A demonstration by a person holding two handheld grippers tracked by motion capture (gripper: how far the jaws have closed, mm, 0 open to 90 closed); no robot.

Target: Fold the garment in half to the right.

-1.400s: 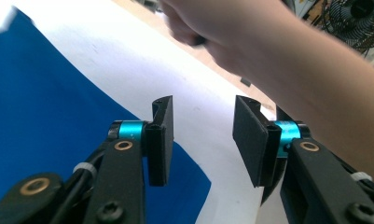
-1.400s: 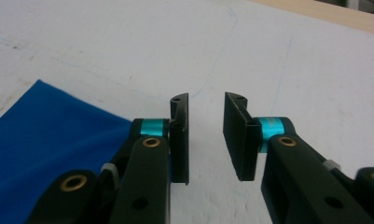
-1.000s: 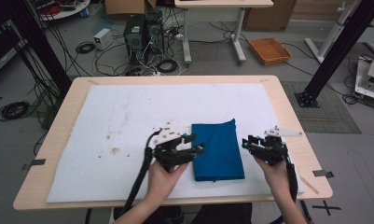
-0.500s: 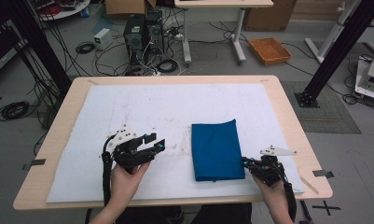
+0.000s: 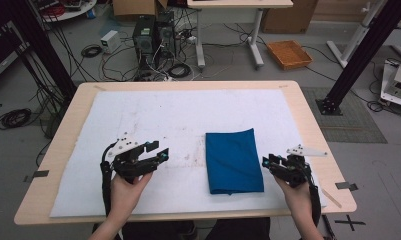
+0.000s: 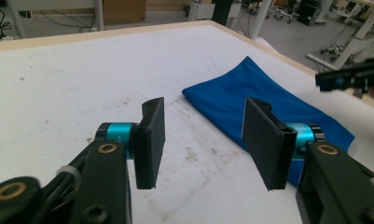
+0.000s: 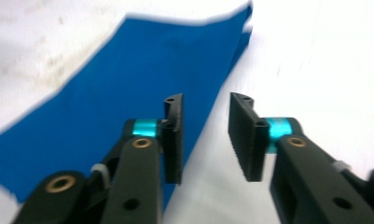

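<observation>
Left gripper has moved off blue cloth; jaws opening, empty.

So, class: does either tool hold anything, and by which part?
Nothing is held. The left tool and right tool stand open, apart from the cloth.

Wooden table with a big white mat over it — the mat's got brown smudges near the middle. Behind it on the floor there's a computer tower, a mess of cables, an orange tray and a white desk.
</observation>
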